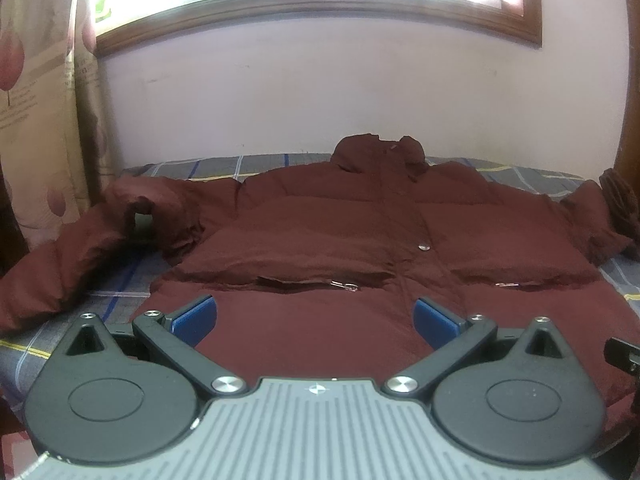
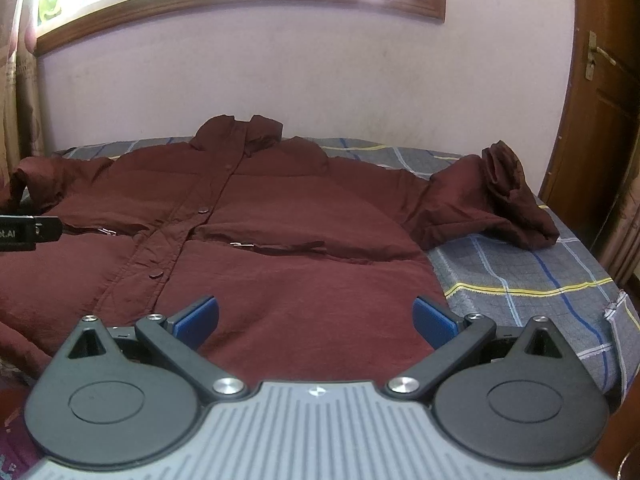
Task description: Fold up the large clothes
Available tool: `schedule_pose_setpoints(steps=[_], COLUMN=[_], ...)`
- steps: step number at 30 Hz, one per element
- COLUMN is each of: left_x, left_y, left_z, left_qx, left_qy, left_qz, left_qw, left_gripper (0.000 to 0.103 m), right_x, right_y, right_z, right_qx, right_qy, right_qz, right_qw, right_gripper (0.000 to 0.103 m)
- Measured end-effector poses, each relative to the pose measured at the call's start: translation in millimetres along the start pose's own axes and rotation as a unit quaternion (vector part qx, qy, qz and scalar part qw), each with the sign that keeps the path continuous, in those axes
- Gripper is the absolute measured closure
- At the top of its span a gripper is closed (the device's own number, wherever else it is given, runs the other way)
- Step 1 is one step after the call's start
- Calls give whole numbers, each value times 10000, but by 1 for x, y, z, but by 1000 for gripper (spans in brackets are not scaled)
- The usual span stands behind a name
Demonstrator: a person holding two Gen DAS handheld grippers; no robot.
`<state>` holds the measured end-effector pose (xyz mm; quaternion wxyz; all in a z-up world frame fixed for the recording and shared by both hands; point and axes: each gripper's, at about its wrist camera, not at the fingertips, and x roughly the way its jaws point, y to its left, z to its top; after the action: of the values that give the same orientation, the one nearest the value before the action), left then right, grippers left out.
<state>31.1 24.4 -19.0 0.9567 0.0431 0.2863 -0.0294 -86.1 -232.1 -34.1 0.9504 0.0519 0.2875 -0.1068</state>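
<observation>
Maroon jacket (image 1: 320,220) spread flat, front up, on plaid bed (image 2: 520,272) — sleeves out to both sides. Left tongs (image 1: 314,322) and right tongs (image 2: 316,320) both gape wide, empty, above the hem.

The maroon jacket (image 1: 320,240) covers most of the bed (image 2: 520,272), leaving bare plaid sheet only in a strip along the wall behind the collar, a patch under the bent sleeve (image 1: 132,216) on the left, and a wide corner at the right front. Both tongs, left (image 1: 315,322) and right (image 2: 316,320), stand spread above the hem with nothing between their pads. The wall (image 2: 300,80), the curtain (image 1: 44,100) and the door (image 2: 600,120) close in the far and side edges.
</observation>
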Motion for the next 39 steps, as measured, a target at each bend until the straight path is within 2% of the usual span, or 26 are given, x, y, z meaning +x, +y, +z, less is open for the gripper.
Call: schedule_pose_setpoints(steps=[6, 10, 12, 15, 17, 21, 26, 28, 32, 36, 39], left_x=[3, -1, 0, 3, 4, 4, 21, 34, 46, 51, 56], left_y=[16, 35, 47, 82, 115, 183, 255, 275, 302, 308, 307], left_z=[3, 2, 4, 5, 1, -12, -20, -21, -32, -35, -33], left_qx=[-232, -475, -521, -1053, -1579, -2453, -3061, -3229, -3648, -3634, -3532], left_qy=[-224, -681, -623, -271, -154, -219, -170, -78, -29, -81, -77], left_qz=[39, 259, 283, 168, 186, 509, 529, 488, 532, 702, 857], left_qw=[9995, 9962, 9963, 9939, 9872, 9679, 9504, 9452, 9296, 9290, 9316], left_gripper=[0, 0, 0, 0, 0, 0, 7, 9, 12, 12, 12], right_x=[10, 15, 16, 19, 21, 24, 30, 32, 31, 33, 39], right_y=[2, 3, 3, 6, 11, 21, 32, 36, 41, 28, -13], right_z=[4, 7, 9, 10, 11, 10, 9, 9, 9, 15, 30], right_qx=[-16, 3, 16, -11, -94, -245, -326, -358, -410, -329, 179], right_qy=[105, 125, 86, 100, 118, 155, 229, 254, 269, 197, 28], right_qz=[18, 87, 159, 289, 351, 430, 508, 516, 550, 528, 231], right_qw=[9999, 9999, 9998, 9995, 9993, 9987, 9979, 9977, 9973, 9979, 9996], right_gripper=[0, 0, 0, 0, 0, 0, 0, 0, 0, 0, 0])
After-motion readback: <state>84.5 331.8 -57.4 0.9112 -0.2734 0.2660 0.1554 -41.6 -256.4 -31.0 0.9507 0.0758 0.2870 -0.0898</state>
